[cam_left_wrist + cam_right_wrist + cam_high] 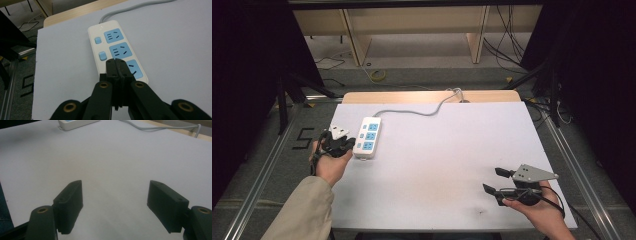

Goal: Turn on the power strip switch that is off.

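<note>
Power strip (367,137) is lying flat near the table's (437,170) left edge, long axis running away from the person, grey cord (412,111) trailing off toward the far edge. Three blue sockets (121,49) w/ blue switches (102,55) beside them, at least two showing in the left gripper view.

Left gripper (349,146) is sitting right at the strip's near end, tips over or against the casing by the nearest socket. Jaws are pressed together, nothing between them. Looks like a poke or press is underway, prob. aimed at a switch or at nudging the strip; can't tell if the tips are actually touching the plastic.

Next move, as I read it: tips need to line up on the nearest switch, just left of where they're pointing, then press straight down w/o sliding the strip.

Right gripper (493,180) is hovering over bare table near the near-right corner, well apart from the strip. Jaws are standing wide, holding nothing, touching nothing. Idle for now, maybe ready to steady the strip.
</note>
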### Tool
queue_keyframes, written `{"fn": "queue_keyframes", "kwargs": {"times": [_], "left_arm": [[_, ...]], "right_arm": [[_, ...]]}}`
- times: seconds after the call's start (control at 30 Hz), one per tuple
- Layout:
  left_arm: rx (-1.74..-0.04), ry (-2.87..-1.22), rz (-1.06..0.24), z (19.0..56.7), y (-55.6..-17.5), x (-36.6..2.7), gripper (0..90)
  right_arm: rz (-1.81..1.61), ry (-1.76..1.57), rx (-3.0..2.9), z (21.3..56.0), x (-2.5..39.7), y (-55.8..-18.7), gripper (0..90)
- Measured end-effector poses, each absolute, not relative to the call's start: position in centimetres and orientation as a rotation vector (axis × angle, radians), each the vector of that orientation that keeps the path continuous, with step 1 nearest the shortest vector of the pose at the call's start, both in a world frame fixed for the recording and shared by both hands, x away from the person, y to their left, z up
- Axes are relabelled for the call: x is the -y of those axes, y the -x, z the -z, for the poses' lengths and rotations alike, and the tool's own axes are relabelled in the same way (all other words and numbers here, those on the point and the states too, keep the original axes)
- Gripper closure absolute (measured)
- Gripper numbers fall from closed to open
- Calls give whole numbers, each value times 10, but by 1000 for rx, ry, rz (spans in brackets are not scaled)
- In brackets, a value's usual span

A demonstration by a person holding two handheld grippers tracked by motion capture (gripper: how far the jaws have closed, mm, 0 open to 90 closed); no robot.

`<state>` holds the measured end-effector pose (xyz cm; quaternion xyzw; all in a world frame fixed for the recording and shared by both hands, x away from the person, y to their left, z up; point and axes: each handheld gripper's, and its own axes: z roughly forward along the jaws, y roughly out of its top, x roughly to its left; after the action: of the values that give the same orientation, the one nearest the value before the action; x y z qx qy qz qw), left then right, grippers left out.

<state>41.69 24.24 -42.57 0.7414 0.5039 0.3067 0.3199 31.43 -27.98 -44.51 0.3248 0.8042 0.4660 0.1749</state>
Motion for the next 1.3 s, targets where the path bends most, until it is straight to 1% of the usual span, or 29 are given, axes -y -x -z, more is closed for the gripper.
{"fn": "queue_keyframes", "kwargs": {"times": [0.57,1.3], "left_arm": [[-1343,-1954,-808,429,-429,-239,898],[-1386,-1944,-802,433,-443,-246,899]], "right_arm": [[-1318,-919,-2282,445,280,-314,290],[-1316,-918,-2285,446,280,-315,289]]}}
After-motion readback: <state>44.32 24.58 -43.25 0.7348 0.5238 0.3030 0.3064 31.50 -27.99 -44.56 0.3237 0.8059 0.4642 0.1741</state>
